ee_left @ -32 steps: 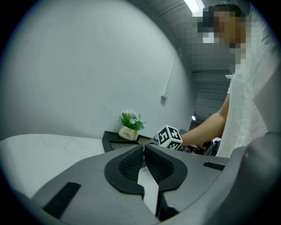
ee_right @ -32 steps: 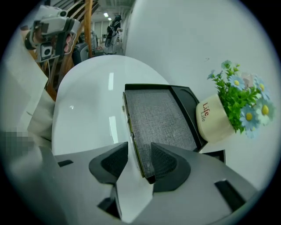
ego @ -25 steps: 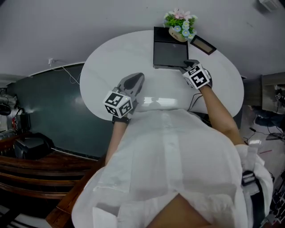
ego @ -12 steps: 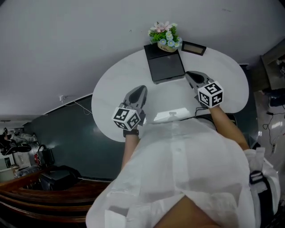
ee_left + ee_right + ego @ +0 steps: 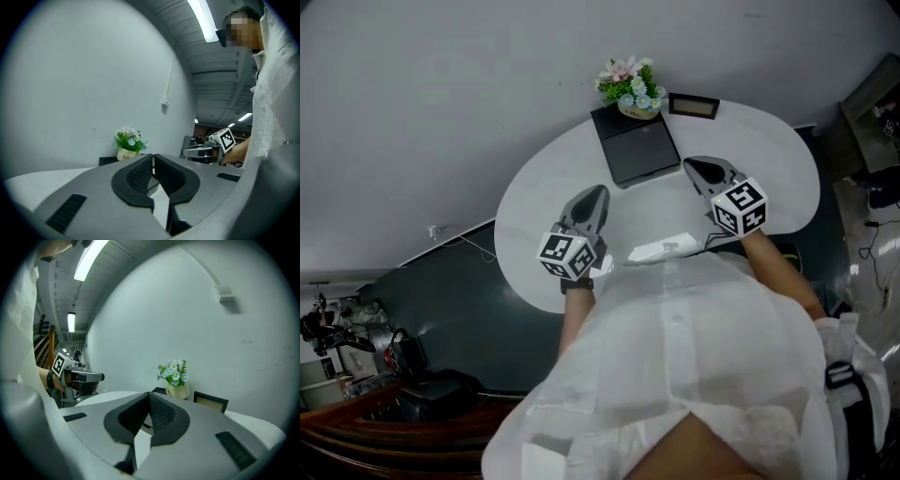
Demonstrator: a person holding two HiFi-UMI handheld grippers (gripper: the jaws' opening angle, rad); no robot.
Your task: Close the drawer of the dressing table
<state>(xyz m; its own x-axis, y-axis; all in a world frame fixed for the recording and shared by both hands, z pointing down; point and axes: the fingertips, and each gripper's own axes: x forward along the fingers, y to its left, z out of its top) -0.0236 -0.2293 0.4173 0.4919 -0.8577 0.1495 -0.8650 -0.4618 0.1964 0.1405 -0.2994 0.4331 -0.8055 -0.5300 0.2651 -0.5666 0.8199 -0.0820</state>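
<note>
White dressing table [image 5: 534,202] sits under the left gripper [image 5: 594,192] and right gripper [image 5: 696,166], both closed and empty; its drawer is out of sight (probably below the near edge), so push its front squarely.

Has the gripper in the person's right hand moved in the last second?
Yes. The right gripper was at the dark box's near corner; it has pulled back from it, toward the person.
</note>
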